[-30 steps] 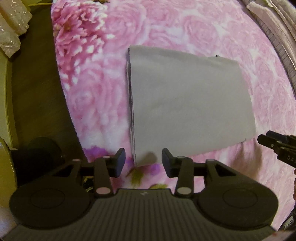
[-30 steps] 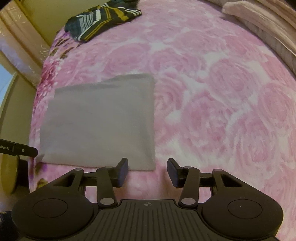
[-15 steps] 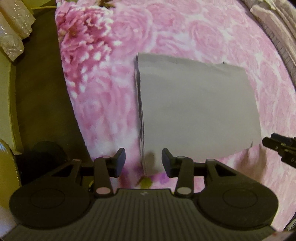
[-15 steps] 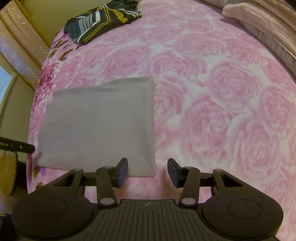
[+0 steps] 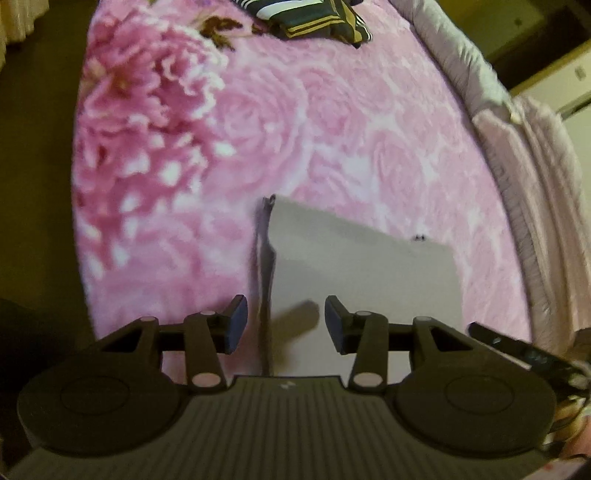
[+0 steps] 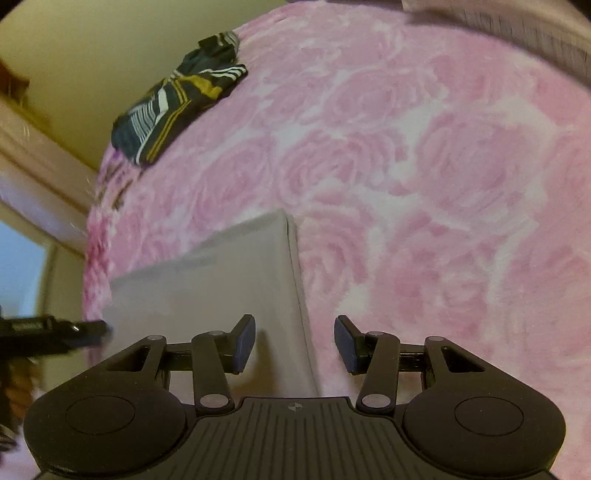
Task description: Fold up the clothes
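Observation:
A folded grey cloth (image 5: 365,273) lies flat on the pink rose-patterned bed cover (image 5: 295,122). My left gripper (image 5: 282,323) is open, its fingers astride the cloth's near left corner, where stacked layer edges show. In the right wrist view the same grey cloth (image 6: 221,280) lies at lower left, and my right gripper (image 6: 294,343) is open with its fingers astride the cloth's right edge near the front corner. Each gripper's tip shows at the side of the other's view. Neither holds anything.
A dark striped garment (image 6: 177,110) lies crumpled at the far corner of the bed, also seen as the striped garment (image 5: 314,18). Pale pink bedding (image 5: 517,147) is heaped along the right side. The bed's left edge drops to a dark floor (image 5: 33,184).
Both grippers have moved forward and lower over the cloth's near corners; the cloth now reaches in between their fingers. Both stay open. The cloth has not moved.

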